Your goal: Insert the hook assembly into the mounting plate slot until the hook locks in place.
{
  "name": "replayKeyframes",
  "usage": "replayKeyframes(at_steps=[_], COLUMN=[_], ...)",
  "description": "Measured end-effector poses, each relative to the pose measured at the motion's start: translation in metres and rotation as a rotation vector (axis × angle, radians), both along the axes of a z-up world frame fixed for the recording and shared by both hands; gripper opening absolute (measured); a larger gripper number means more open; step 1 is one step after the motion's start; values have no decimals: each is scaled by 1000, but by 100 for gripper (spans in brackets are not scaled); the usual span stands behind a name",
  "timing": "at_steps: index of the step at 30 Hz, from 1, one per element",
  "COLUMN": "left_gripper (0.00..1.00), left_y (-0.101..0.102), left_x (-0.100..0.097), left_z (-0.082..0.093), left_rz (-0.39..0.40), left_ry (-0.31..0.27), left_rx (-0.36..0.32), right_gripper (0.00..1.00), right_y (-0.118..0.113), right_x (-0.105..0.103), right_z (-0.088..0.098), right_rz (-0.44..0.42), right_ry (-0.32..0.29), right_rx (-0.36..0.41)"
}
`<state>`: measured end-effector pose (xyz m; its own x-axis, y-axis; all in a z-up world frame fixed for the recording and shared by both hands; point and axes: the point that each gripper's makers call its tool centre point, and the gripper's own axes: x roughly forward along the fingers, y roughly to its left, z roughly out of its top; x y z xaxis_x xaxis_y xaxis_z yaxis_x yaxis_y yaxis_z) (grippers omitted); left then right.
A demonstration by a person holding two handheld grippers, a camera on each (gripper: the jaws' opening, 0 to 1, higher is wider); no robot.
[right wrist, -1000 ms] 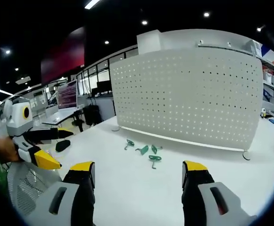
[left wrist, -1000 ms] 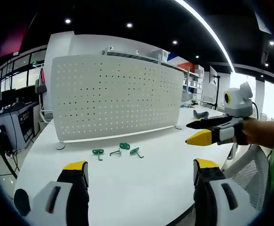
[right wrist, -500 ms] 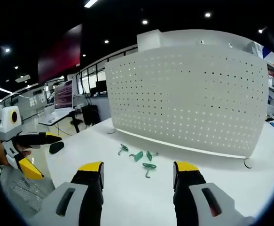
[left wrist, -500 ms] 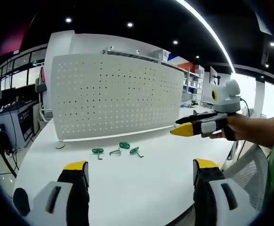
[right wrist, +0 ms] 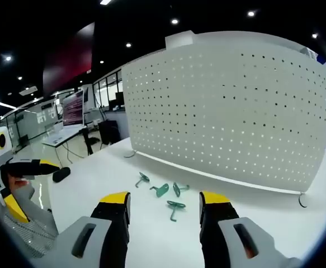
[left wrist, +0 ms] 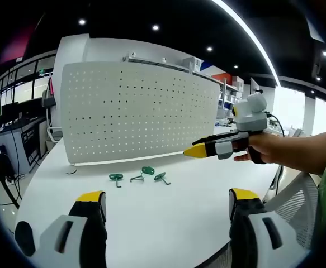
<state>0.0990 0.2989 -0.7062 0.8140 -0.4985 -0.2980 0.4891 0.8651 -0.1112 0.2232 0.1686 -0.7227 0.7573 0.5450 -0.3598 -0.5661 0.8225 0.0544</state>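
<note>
A white perforated mounting plate (left wrist: 135, 114) stands upright on the white table (left wrist: 174, 223). It also shows in the right gripper view as the plate (right wrist: 230, 111). Several green hooks lie loose in front of it, among them hook (left wrist: 116, 178), hook (left wrist: 148, 171) and hook (left wrist: 161, 178). From the right gripper view I see hook (right wrist: 142, 178), hook (right wrist: 161, 190) and hook (right wrist: 175, 205). My left gripper (left wrist: 165, 201) is open and holds nothing, back near the table's front edge. My right gripper (right wrist: 164, 201) is open too, with the hooks just beyond its jaws. From the side, the right gripper (left wrist: 207, 149) hovers above the table, right of the hooks.
The left gripper (right wrist: 17, 187) shows at the far left, with a black object (right wrist: 61, 174) on the table near it. A white mesh chair (left wrist: 297, 195) stands by the table's right edge. Desks with monitors (right wrist: 73, 111) are behind on the left.
The right gripper has moved in over the table toward the hooks and the plate, and its jaws have narrowed somewhat. The left gripper has stayed put.
</note>
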Motion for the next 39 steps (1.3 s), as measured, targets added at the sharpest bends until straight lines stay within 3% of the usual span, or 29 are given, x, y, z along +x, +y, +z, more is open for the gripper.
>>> replayKeyframes(at_steps=[17,39], left_gripper=[92,89], left_y=[2,5], left_x=[1,2], left_z=[-3,-11], left_rz=[10,25], left_ry=[17,46], left_rx=[1,26], right_gripper=[37,18], right_y=[-2,4], right_x=[40,56], right_z=[-42,-93], right_rz=[31,149], right_ry=[57,108], right_rx=[-97,-184])
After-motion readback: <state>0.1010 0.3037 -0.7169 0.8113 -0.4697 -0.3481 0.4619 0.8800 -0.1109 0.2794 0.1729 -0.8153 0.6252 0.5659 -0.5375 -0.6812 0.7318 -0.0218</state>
